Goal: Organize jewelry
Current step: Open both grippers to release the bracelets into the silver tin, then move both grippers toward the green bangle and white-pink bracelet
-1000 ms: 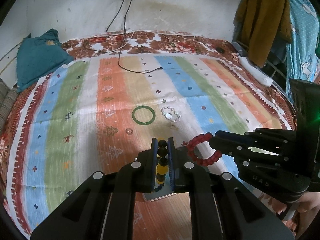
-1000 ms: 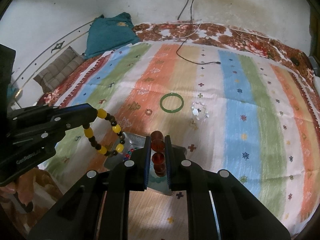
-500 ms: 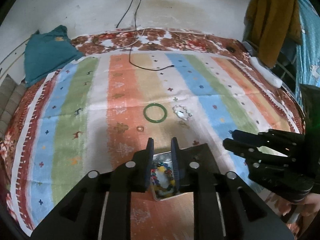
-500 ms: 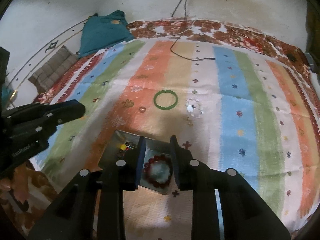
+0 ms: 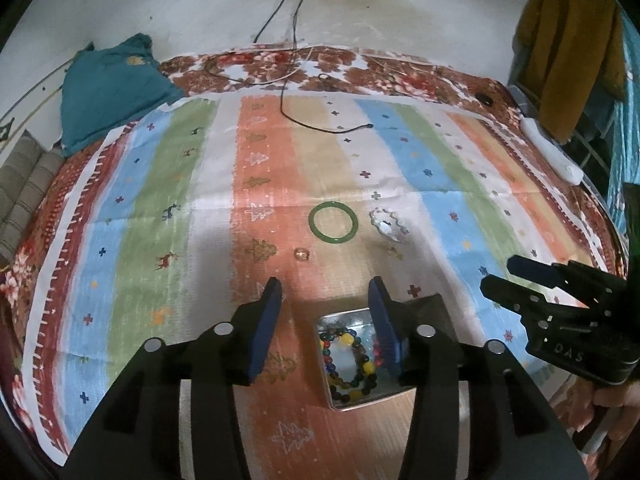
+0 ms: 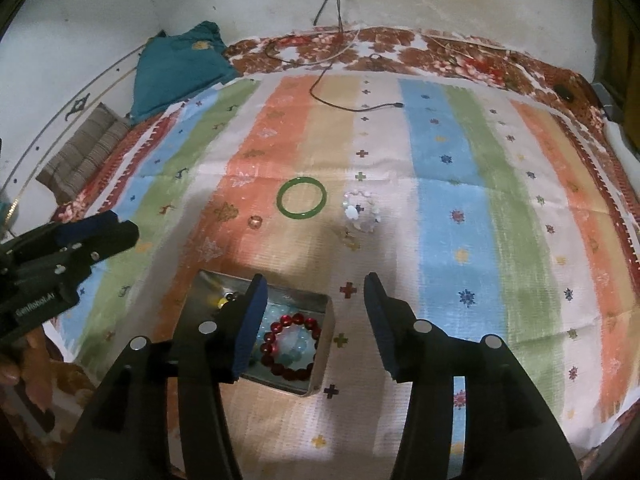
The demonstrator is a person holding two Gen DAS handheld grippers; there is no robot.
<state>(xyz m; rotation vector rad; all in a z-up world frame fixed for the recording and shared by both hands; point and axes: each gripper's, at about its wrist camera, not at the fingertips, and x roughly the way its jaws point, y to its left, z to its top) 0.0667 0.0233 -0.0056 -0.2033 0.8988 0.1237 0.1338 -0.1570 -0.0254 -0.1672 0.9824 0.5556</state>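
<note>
Just one green bangle (image 5: 333, 223), one tin (image 6: 320, 364)

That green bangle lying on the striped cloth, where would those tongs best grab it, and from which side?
The green bangle lies flat and clear of the white bracelet and the small ring. Best to come straight down and pinch one stretch of the band, one finger inside the hoop and one outside. The near edge is probably easiest, since it faces the open right tongs.
</note>
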